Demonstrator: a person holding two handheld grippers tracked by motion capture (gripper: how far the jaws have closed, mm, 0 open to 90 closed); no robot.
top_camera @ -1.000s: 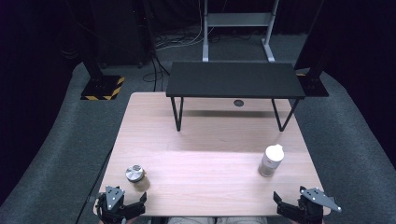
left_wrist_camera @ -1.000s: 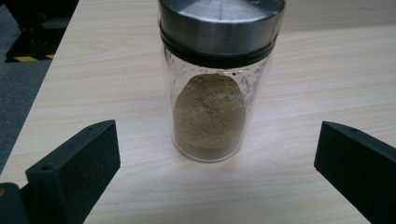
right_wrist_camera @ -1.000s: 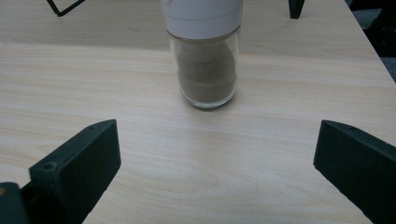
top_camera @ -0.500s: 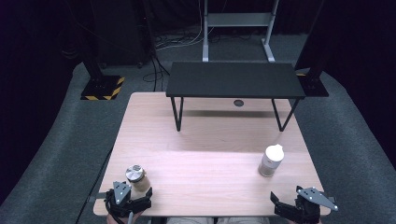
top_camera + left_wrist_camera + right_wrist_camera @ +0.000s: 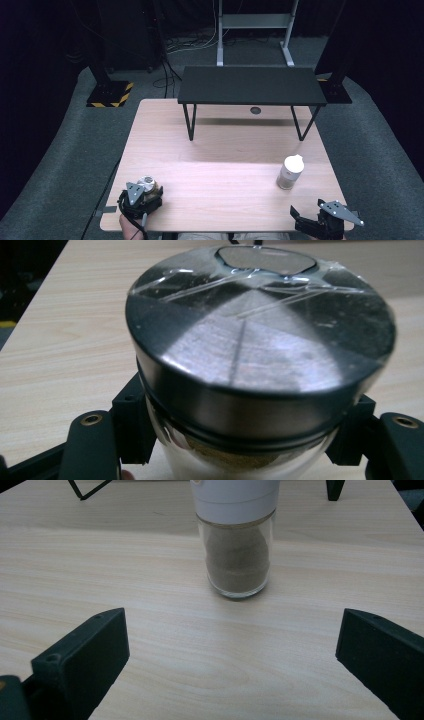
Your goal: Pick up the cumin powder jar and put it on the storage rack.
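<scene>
Near the tabletop's (image 5: 225,175) front-left corner, a metal-lidded jar (image 5: 257,340) is bracketed by the left claw (image 5: 142,196), contact unclear, probably for lifting. The right claw (image 5: 320,222) is held spread, aimed at the white-capped spice jar (image 5: 237,540) ahead.

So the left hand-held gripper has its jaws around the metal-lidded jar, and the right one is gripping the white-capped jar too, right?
Not quite. The right hand-held gripper is open, short of the white-capped jar, as the right gripper view shows. The left hand-held gripper does have its jaws around the metal-lidded jar.
</scene>
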